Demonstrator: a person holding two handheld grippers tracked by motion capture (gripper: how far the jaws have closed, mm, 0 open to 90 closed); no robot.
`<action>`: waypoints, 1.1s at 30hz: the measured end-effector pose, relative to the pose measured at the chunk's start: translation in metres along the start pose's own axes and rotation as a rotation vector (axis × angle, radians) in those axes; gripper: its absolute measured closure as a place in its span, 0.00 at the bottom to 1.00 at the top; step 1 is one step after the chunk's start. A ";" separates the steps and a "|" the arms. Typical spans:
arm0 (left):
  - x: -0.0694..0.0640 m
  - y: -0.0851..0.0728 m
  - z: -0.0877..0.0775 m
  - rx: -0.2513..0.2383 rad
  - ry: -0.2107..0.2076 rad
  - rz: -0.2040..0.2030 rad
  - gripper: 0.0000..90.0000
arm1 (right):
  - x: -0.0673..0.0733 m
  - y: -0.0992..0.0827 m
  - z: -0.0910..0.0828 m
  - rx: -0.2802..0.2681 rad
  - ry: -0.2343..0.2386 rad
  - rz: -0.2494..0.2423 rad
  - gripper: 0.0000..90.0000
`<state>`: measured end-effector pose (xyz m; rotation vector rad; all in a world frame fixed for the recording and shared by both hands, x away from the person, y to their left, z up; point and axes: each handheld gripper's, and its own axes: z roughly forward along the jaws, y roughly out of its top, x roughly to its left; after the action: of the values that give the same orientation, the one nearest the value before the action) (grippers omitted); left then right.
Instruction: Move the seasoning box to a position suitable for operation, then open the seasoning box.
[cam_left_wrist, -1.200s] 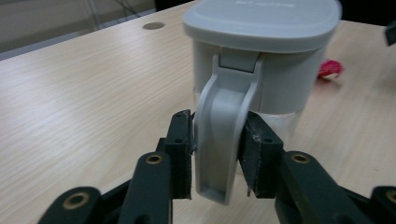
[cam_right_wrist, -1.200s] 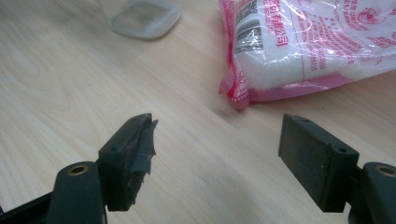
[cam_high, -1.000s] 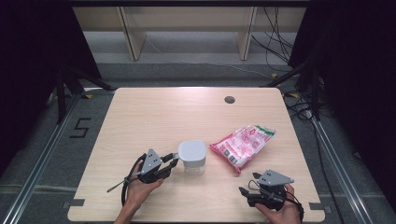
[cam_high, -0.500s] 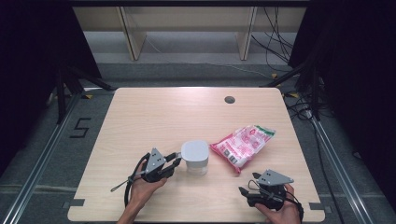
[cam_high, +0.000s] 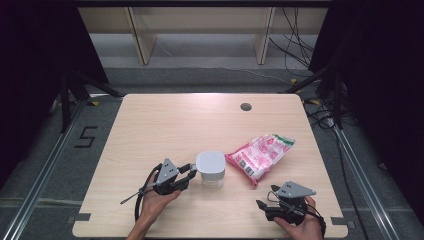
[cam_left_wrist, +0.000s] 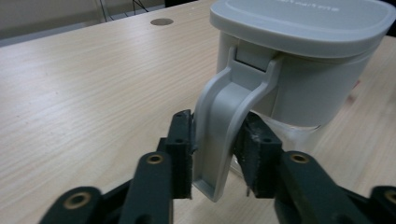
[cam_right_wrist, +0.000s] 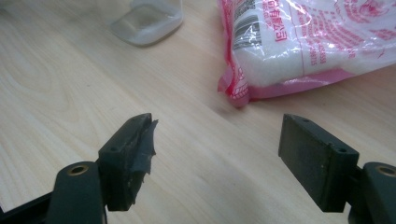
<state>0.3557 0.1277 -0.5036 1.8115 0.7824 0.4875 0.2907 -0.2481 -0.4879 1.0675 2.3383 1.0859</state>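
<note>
A white lidded container (cam_high: 210, 167) with a clear base stands at the table's front middle. My left gripper (cam_high: 191, 170) lies just left of it and points at its side. In the left gripper view the container's grey latch flap (cam_left_wrist: 224, 116) hangs down between the two jaws of that gripper (cam_left_wrist: 212, 154). These jaws have just been opening, and the pads (cam_left_wrist: 254, 149) stand close beside the flap without squeezing it. My right gripper (cam_high: 261, 206) rests near the front right edge, open (cam_right_wrist: 217, 140) and with nothing in it. It faces a pink bag of white grains (cam_right_wrist: 299, 42).
The pink bag (cam_high: 260, 155) lies right of the container, tilted towards the back right. A round cable hole (cam_high: 245, 106) sits at the table's far side. The table's front edge (cam_high: 210, 235) runs close under both hands. Shelving legs and cables lie beyond the table.
The container sits a touch further right than a second ago. Both hands keep their places.
</note>
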 end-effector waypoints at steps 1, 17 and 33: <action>0.000 0.000 -0.001 0.008 0.004 0.010 0.69 | -0.001 0.000 0.000 -0.004 -0.003 -0.010 0.30; 0.002 0.013 -0.027 0.068 -0.031 -0.014 0.35 | 0.001 0.000 -0.001 -0.007 0.007 -0.006 0.29; -0.011 0.040 -0.046 -0.019 -0.029 0.067 0.86 | -0.002 0.000 -0.002 -0.022 -0.023 -0.018 0.29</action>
<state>0.3289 0.1411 -0.4488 1.8280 0.6966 0.5096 0.2904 -0.2504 -0.4866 1.0434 2.3085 1.0843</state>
